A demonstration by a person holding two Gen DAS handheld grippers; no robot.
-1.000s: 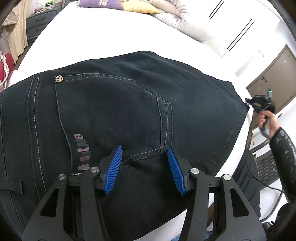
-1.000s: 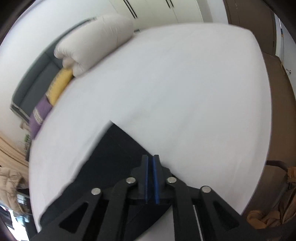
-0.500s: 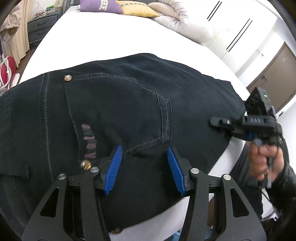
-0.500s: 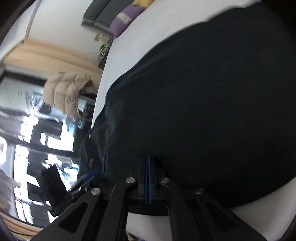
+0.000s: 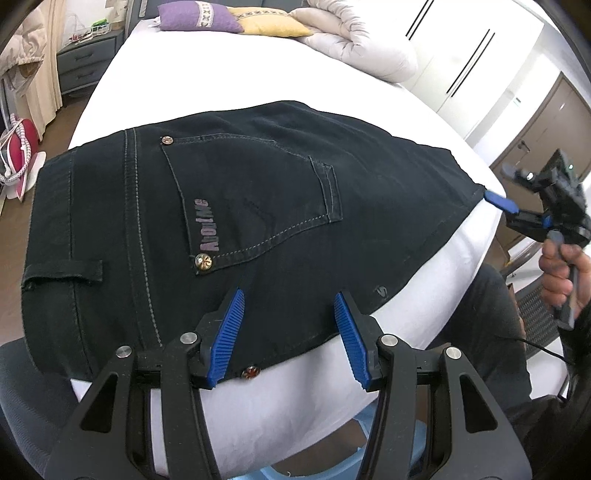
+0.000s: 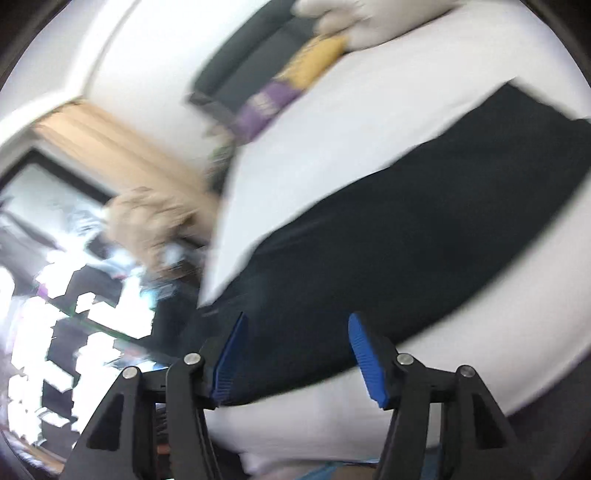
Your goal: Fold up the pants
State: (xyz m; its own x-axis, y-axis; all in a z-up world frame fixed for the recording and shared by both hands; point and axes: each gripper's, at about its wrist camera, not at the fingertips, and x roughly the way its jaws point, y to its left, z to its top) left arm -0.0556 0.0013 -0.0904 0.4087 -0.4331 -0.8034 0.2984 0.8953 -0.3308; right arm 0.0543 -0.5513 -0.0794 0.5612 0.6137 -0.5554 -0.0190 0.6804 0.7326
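Observation:
Black jeans (image 5: 258,206) lie folded flat on the white bed (image 5: 229,81), back pocket with a purple logo facing up. My left gripper (image 5: 290,317) is open and empty, its blue pads hovering over the near edge of the jeans. My right gripper (image 5: 502,188) shows at the right of the left wrist view, held in a hand, open, beside the jeans' right corner. In the blurred right wrist view the right gripper (image 6: 299,339) is open over the jeans (image 6: 424,229) and holds nothing.
A purple pillow (image 5: 199,16), a yellow pillow (image 5: 269,27) and a white duvet (image 5: 362,48) lie at the head of the bed. A grey nightstand (image 5: 81,62) stands at the far left. Wardrobe doors (image 5: 476,59) stand at the right.
The right gripper has opened and let go of the jeans. The left gripper has drawn back toward the near edge of the jeans, staying open.

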